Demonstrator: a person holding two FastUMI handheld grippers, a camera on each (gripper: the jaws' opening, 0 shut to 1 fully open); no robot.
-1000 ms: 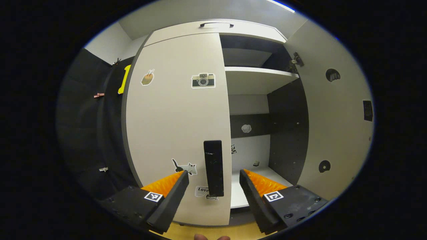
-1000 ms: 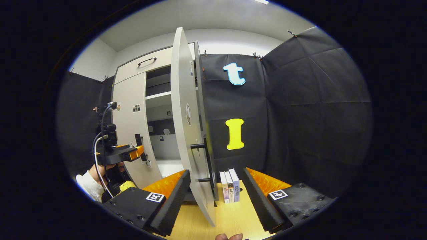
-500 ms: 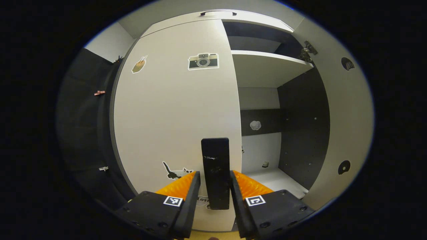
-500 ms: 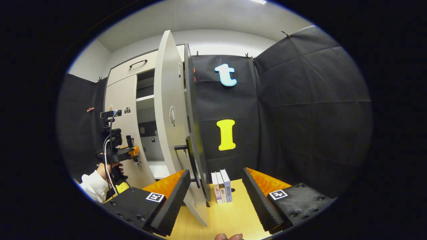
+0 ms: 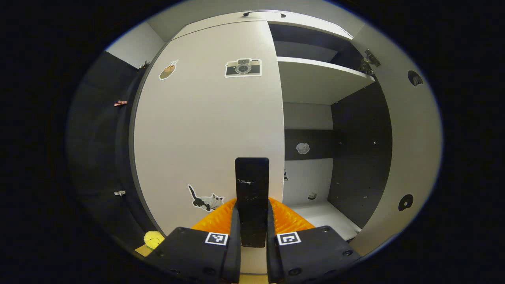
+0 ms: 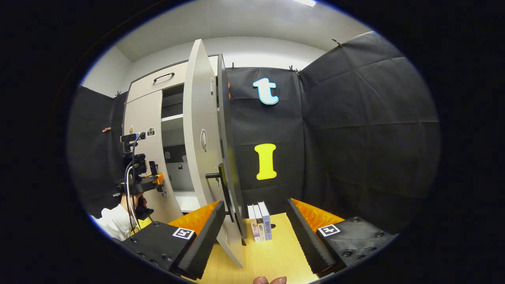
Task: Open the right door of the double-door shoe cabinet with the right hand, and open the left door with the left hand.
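Note:
The pale shoe cabinet's left door (image 5: pixel 209 126) stands flat, with camera and cat stickers on it. Its black vertical handle (image 5: pixel 252 185) sits between my left gripper's (image 5: pixel 252 205) fingers, which press on it from both sides. The right door (image 5: pixel 410 134) is swung wide open, baring a white shelf (image 5: pixel 319 79) and the dark inside. In the right gripper view that open door (image 6: pixel 199 157) shows edge-on with its black handle (image 6: pixel 223 189) just past my right gripper (image 6: pixel 254 232), which is open and holds nothing. The left gripper (image 6: pixel 154 179), held by a hand with a white sleeve, is at the left door.
Three books (image 6: pixel 259 221) stand upright on the wooden floor (image 6: pixel 272 256) beside the open door. A small yellow toy (image 5: pixel 153 238) lies low at the left of the cabinet. A drawer with a black handle (image 5: pixel 264 14) tops the cabinet. Black cloth walls the booth.
My left gripper moved up to the left door's handle and its fingers closed onto it. The right door swung a little wider, away from my open right gripper.

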